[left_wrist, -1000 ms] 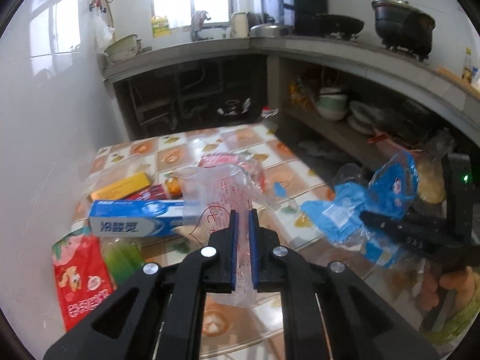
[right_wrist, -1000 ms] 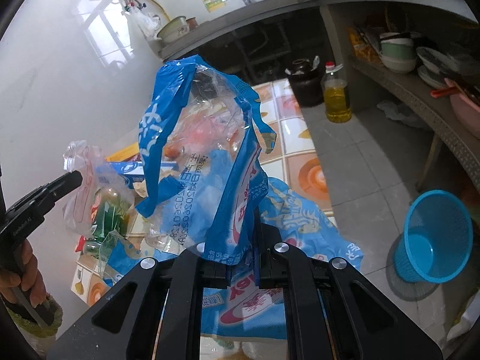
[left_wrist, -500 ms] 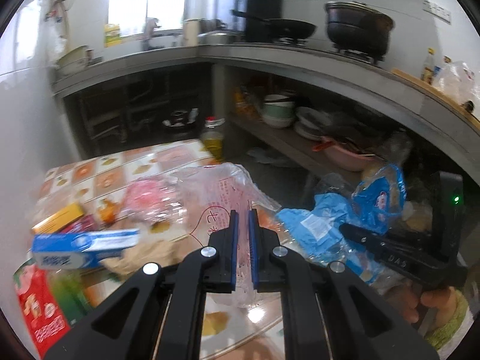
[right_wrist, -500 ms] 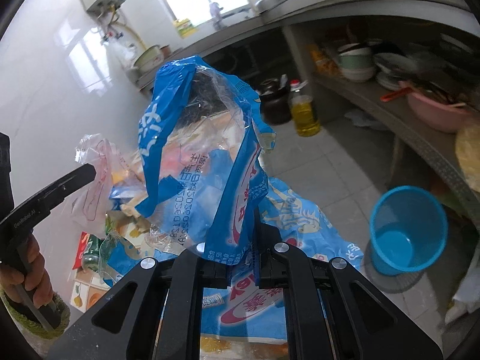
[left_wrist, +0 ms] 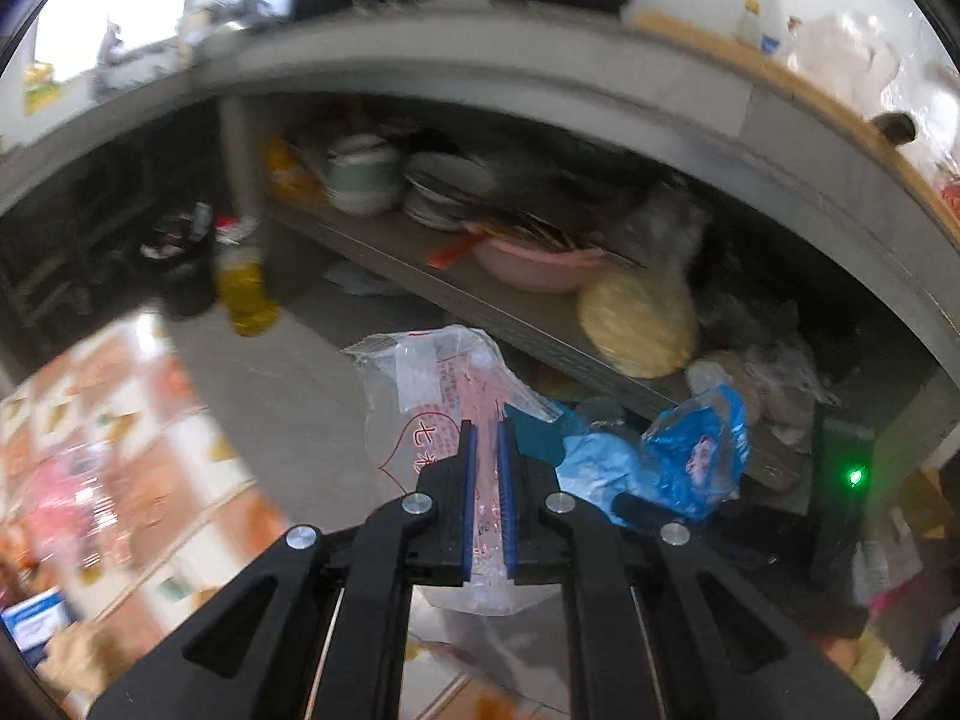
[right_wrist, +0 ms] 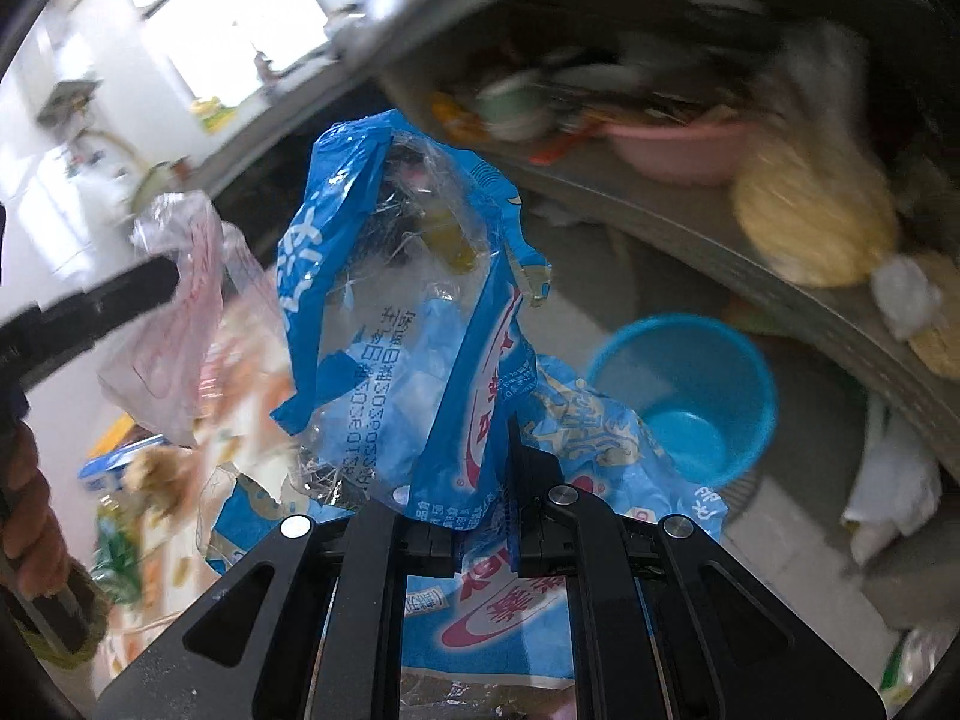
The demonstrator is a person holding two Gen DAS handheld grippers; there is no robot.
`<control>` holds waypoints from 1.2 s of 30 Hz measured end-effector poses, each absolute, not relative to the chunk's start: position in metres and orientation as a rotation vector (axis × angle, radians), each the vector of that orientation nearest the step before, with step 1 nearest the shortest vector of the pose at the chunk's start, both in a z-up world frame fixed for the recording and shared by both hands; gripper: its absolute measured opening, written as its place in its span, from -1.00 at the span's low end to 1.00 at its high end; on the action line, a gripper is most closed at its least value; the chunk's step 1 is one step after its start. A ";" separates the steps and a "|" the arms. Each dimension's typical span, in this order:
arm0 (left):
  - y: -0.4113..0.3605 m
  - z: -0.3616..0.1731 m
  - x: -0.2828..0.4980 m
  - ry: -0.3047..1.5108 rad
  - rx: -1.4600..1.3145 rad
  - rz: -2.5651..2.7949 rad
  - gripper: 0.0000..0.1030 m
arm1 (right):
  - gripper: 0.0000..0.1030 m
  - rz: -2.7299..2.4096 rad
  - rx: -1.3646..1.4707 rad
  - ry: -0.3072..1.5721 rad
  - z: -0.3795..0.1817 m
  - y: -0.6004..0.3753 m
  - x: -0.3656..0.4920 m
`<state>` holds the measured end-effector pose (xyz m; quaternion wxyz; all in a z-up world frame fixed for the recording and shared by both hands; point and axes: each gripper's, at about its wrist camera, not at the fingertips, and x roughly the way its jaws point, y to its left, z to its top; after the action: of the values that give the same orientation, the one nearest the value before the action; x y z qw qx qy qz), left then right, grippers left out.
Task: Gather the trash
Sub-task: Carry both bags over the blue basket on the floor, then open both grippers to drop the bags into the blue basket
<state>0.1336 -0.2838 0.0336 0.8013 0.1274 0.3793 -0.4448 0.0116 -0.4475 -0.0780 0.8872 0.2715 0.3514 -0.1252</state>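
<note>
Looking down the left wrist: the left gripper [left_wrist: 486, 438] has its blue pads pressed together on a clear wrapper with red print [left_wrist: 438, 396], which sticks up past the fingertips and hangs out below them.
Left view, to the right: the blue snack bag [left_wrist: 690, 462] sits crumpled just beside the clear wrapper, with a green indicator light [left_wrist: 855, 476] glowing further right.
Left view, behind: a low shelf [left_wrist: 420, 276] carries a pink basin [left_wrist: 540, 267], stacked bowls [left_wrist: 366, 177] and a round yellow pad [left_wrist: 639, 324]; an oil bottle [left_wrist: 246, 291] stands on the grey floor beside a dark pot.
Left view, lower left: a tiled tabletop [left_wrist: 150, 468], blurred, with a blue box [left_wrist: 36, 624] at the edge.
Right wrist view, centre: the right gripper [right_wrist: 483, 546] is clamped on the blue snack bag [right_wrist: 414, 324], which rears up and blocks most of the middle of the picture.
Right view, beyond the bag: a blue bin [right_wrist: 690, 396] stands open on the floor, partly hidden by the bag's edge.
Right view, left side: the other tool's black finger carries the clear wrapper [right_wrist: 174, 324]; a person's hand [right_wrist: 33, 516] grips its handle below.
Right view, upper right: shelf clutter, too blurred to name beyond the pink basin [right_wrist: 672, 144].
</note>
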 end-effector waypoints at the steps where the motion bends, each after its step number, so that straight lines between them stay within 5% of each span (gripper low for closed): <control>1: -0.299 0.027 0.137 0.834 0.286 -0.972 -0.88 | -0.83 -0.295 0.573 0.749 -0.088 -0.457 0.012; 21: -0.495 -0.174 0.222 1.316 0.385 -0.951 -0.79 | -0.72 -0.483 0.715 0.985 -0.222 -0.556 0.074; 26: -0.499 -0.179 0.243 1.339 0.290 -0.903 -0.20 | -0.28 -0.488 0.802 0.954 -0.235 -0.582 0.084; 36: -0.489 -0.157 0.246 1.290 0.238 -0.932 -0.03 | 0.27 -0.494 0.804 0.936 -0.238 -0.590 0.094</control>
<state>0.2456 -0.4889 -0.1572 0.6934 0.1066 0.5776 -0.4173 0.0937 -0.5903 -0.2385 0.7871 0.3732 0.4343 -0.2294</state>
